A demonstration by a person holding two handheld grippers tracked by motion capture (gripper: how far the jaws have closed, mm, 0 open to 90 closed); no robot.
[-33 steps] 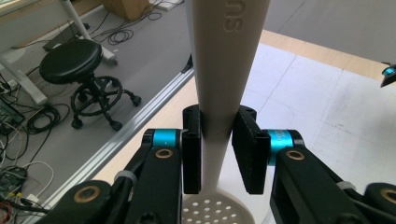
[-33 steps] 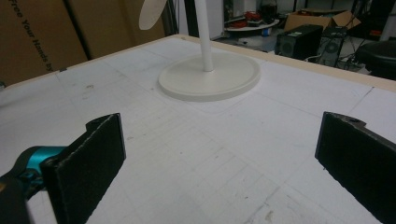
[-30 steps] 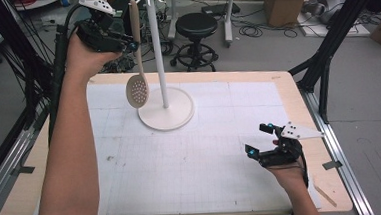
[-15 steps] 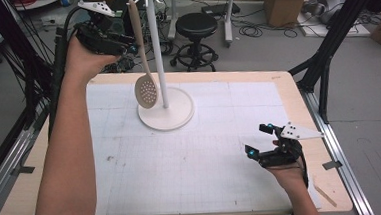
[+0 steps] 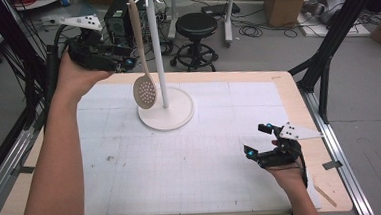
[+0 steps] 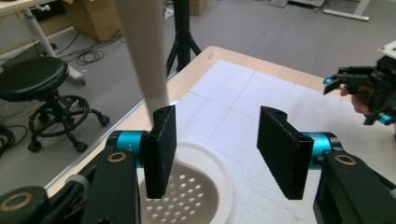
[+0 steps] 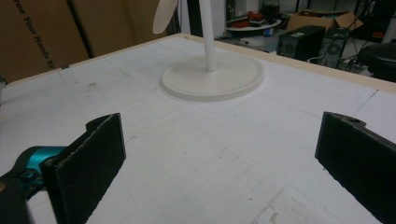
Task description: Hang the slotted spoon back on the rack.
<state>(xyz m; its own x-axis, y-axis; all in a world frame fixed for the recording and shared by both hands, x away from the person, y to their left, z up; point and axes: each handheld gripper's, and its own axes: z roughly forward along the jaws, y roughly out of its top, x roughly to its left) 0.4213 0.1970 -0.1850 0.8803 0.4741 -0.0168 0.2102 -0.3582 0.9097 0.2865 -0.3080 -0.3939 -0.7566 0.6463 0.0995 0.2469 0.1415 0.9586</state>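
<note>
White round-based stand point(image 5: 166, 114) on paper-covered table point(image 5: 221, 150): beige perforated plastic spoon point(image 5: 144, 90) hung from top hook. Swing against pole likely if handle clipped. Left gripper point(image 6: 215, 140): jaws just opened, parted, handle at one pad's outer side. Right gripper point(image 7: 215, 158) spread, empty.

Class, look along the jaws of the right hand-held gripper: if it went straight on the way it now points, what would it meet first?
Probably the round base of the white stand. The right hand-held gripper points low across bare table toward it, jaws open with nothing between; depth is hard to judge.
</note>
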